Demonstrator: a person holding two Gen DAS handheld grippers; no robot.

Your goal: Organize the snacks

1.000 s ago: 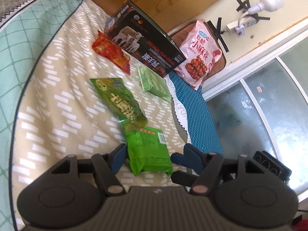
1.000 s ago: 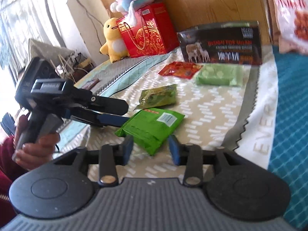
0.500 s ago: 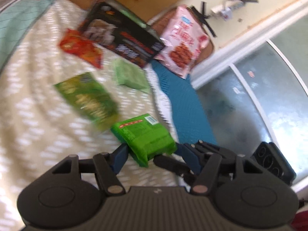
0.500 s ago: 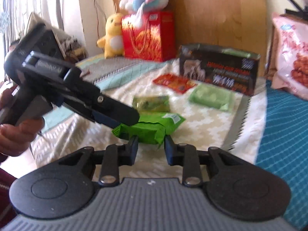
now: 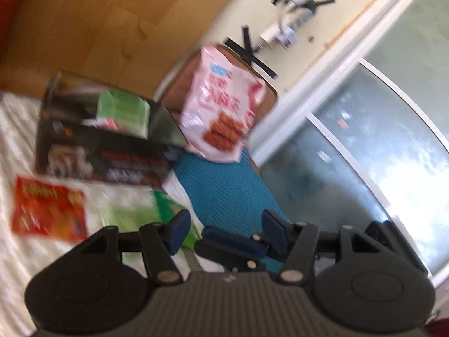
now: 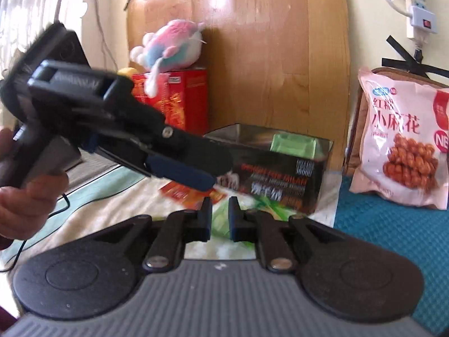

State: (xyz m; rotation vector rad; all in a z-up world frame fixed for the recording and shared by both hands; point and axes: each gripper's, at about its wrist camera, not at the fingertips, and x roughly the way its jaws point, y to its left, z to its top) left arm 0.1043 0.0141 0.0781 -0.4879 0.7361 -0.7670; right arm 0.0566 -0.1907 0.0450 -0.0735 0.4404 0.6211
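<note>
The black box (image 6: 280, 177) stands open-topped on the bed (image 6: 112, 210), and one pale green packet (image 6: 291, 146) already lies inside it. A darker green packet (image 6: 224, 219) sits low in front of the box, right at the tips of the right gripper (image 6: 220, 205). That gripper's jaws are drawn close, with only a narrow gap in which green shows. Whether they are pinching the packet or it simply lies behind them, I cannot tell. The left gripper (image 5: 224, 221) has its jaws spread wide and grips nothing; the right gripper's fingers cross the space between them.

The main risk is the two tools fouling each other. They overlap in front of the box, so a quick swing by either could knock the other and jolt any packet it carries. If the right jaws do have the green packet, they seem to catch it only by an edge. A slick, crinkly wrapper could slip out and drop short of the box or onto the teal mat (image 5: 224, 185) beside it.

The left view is heavily smeared, which suggests fast motion, and speed makes a clean drop harder. The red packet (image 5: 47, 210) lies in front of the box and could be brushed aside. The pink snack bag (image 6: 401, 146) leans upright beside the box and would probably topple if bumped.
</note>
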